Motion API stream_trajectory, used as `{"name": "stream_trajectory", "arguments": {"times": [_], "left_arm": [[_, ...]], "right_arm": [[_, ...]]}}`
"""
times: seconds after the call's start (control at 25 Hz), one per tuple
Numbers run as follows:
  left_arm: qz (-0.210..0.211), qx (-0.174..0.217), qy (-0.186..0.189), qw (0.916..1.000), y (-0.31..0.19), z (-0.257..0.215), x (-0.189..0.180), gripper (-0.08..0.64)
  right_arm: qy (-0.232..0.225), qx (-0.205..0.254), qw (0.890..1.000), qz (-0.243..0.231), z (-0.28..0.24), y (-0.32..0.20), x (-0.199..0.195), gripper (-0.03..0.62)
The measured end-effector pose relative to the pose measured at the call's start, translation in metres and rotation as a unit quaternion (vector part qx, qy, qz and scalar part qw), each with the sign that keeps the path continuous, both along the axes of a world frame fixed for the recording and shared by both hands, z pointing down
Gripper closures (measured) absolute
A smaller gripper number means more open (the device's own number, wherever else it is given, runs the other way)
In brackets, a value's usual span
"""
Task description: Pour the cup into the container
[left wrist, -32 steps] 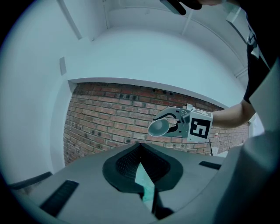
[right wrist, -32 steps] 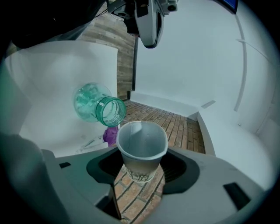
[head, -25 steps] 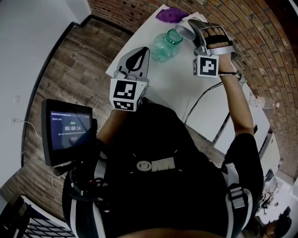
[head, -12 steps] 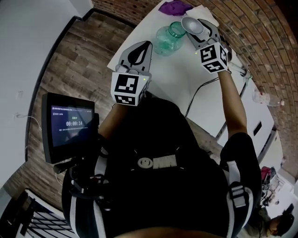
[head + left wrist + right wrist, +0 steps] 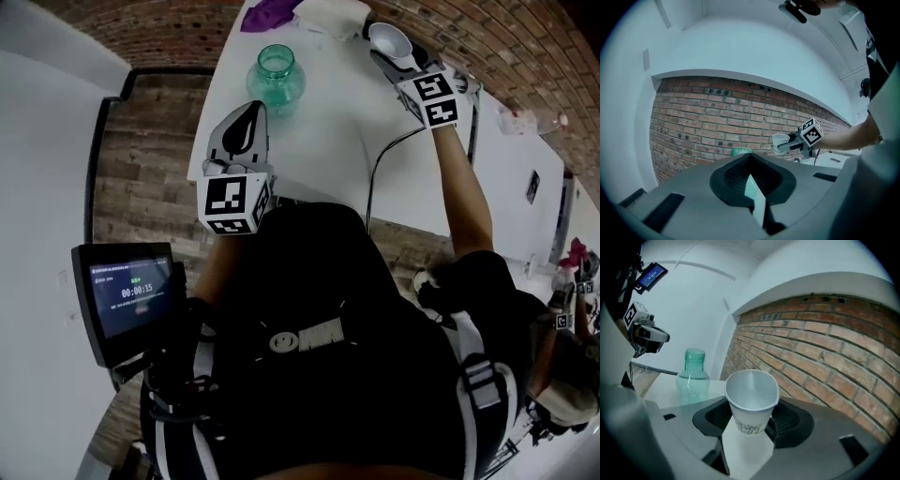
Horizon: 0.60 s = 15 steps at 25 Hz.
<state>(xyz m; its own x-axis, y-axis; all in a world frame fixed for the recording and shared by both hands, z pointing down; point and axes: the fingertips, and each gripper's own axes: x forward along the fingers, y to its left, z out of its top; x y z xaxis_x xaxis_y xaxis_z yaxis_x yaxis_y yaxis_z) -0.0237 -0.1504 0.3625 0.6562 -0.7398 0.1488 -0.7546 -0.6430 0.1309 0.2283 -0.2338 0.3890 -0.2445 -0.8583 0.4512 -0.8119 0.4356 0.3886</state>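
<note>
A white paper cup [image 5: 390, 42] stands upright in my right gripper [image 5: 397, 54], which is shut on its sides and squeezes the rim slightly oval [image 5: 751, 397]. I cannot tell whether anything is inside it. The green glass jar [image 5: 277, 75] stands open-mouthed on the white table [image 5: 337, 122], to the left of the cup and apart from it; it also shows in the right gripper view [image 5: 693, 376]. My left gripper [image 5: 248, 111] hovers near the table's front edge, short of the jar, jaws shut on nothing [image 5: 751, 161].
A purple cloth [image 5: 270, 11] and a white cloth [image 5: 333, 14] lie at the far end of the table. A black cable [image 5: 375, 178] runs over the table's right edge. A tablet screen [image 5: 131, 291] hangs at my left side. Brick wall stands behind the table.
The right gripper has carried the cup away from the jar's mouth to the right and turned it upright. The left gripper stays before the jar. The head view has swung.
</note>
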Motion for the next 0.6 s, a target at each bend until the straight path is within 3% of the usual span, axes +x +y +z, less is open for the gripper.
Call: {"name": "stream_trajectory", "arguments": {"times": [0.12, 0.24, 0.44, 0.6], "left_arm": [[0.031, -0.009, -0.010, 0.9994, 0.002, 0.007, 0.025, 0.561], [0.086, -0.014, -0.014, 0.9961, 0.010, 0.013, 0.054, 0.561], [0.142, -0.014, -0.025, 0.9894, 0.019, 0.016, 0.095, 0.561], [0.166, -0.018, -0.040, 0.9852, 0.018, 0.020, 0.112, 0.561]], "right_arm": [[-0.037, -0.006, 0.998, 0.054, 0.008, 0.023, 0.052, 0.328], [-0.101, -0.024, 0.988, 0.114, 0.044, 0.062, 0.080, 0.328], [-0.180, -0.054, 0.970, 0.157, 0.145, 0.110, 0.086, 0.328], [-0.213, -0.056, 0.962, 0.163, 0.178, 0.126, 0.081, 0.328]]}}
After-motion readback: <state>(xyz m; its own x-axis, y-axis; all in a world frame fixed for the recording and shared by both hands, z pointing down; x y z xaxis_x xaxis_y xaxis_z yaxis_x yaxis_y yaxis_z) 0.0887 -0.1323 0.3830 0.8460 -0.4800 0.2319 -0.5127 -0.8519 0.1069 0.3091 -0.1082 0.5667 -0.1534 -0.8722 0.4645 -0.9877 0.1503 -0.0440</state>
